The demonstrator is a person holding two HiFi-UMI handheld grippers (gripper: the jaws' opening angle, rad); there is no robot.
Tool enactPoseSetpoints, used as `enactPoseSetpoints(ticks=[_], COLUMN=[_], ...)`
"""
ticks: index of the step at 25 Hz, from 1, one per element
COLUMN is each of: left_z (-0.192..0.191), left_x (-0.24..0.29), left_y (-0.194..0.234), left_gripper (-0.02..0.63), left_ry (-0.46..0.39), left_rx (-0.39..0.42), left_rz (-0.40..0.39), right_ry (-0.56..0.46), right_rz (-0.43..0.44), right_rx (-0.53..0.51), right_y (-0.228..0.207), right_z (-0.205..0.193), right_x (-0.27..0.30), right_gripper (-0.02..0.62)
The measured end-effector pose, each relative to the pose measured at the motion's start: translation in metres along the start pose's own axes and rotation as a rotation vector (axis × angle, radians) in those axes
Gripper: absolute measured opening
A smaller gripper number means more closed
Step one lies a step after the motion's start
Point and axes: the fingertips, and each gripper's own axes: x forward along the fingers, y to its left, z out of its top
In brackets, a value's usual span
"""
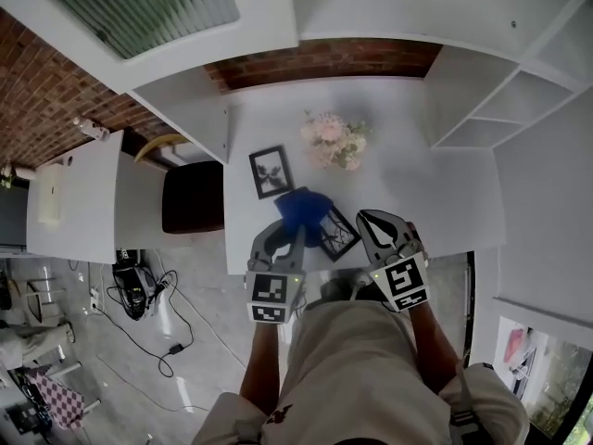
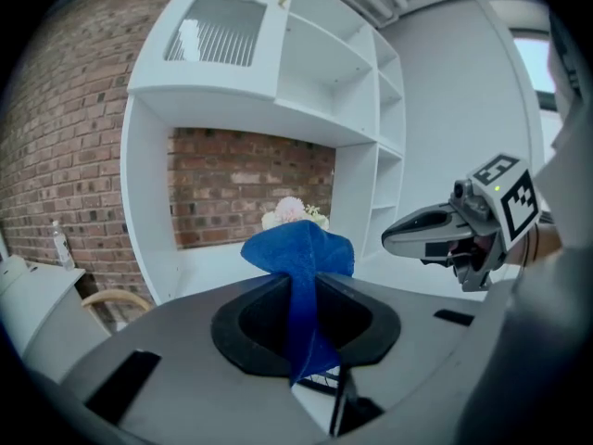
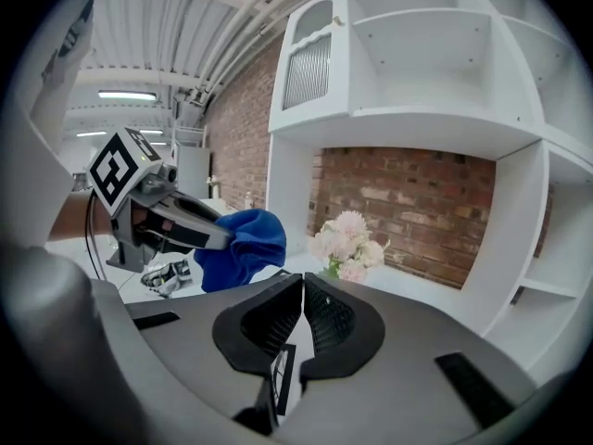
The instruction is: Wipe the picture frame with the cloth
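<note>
Half the picture frame hides under the cloth, pinched by the left gripper fingers; right gripper fingers closed, empty.

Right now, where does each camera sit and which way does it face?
Head view: on the person's head, steeply down at table, left tool, right tool, forearms.
Left gripper view: on the left tool, facing the brick wall; jaws shut on blue cloth.
Right gripper view: on the right tool, jaws together, facing that wall.
Shared: both gripper views show the flowers.
</note>
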Motion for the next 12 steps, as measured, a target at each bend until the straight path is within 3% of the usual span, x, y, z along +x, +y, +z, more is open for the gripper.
enactPoseSetpoints(ticks=[8, 12], left_z=[0.072, 0.096], left_x=[-0.027, -0.038], left_y=[-0.009, -0.014], left_gripper=[0.071, 0.071], left_ry=[-0.177, -0.242], left_rx=[0.034, 0.048], left_rz=[-0.002, -0.007], right_ry=[-0.198, -0.21], right_rz=[-0.053, -0.065], right_rx=[0.004, 0.01], right_y=[-0.016, -0.018], right_z=[0.078, 0.093], right_x=[-0.034, -0.043], right_gripper=[0.005, -0.003])
